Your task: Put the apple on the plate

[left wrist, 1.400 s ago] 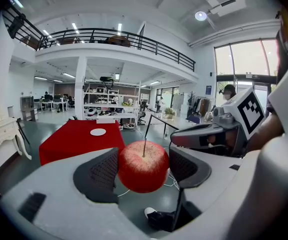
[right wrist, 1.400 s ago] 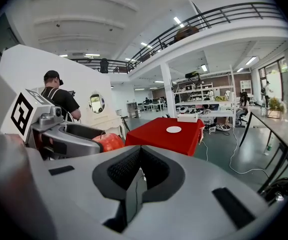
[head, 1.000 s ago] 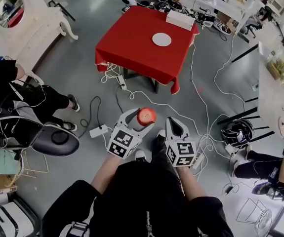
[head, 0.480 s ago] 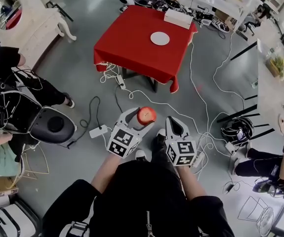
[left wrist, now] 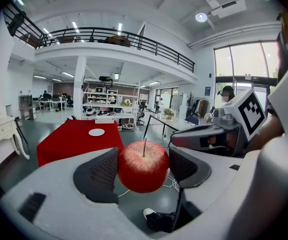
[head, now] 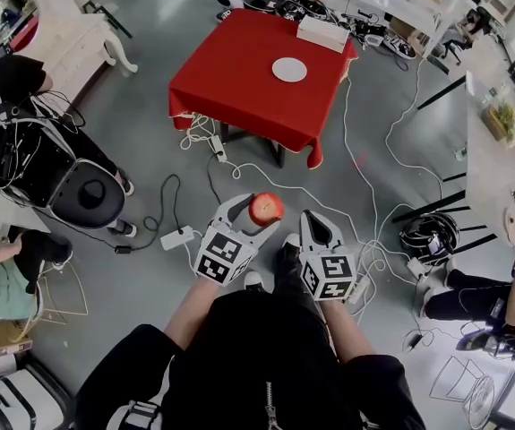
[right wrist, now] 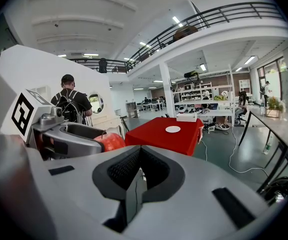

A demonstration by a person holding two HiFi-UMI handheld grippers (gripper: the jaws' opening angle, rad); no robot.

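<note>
Apple (left wrist: 144,165) sits pinched between the fingers of the left gripper (head: 259,210), stem up, over the floor and well short of the red surface (head: 230,79); the white plate (head: 289,69) lies near that surface's middle. The right gripper (right wrist: 139,173) has its fingers pressed together on nothing. I'd keep the squeeze steady, walk up to the surface, and lower onto the plate before releasing. No writing reads anywhere, only square black-and-white markers on the grippers.

Left gripper (left wrist: 144,165) grips the apple (left wrist: 142,170) between its two pads (left wrist: 101,174) — right gripper (right wrist: 135,176) sits just beside it, fingers (right wrist: 117,172) pressed together.
</note>
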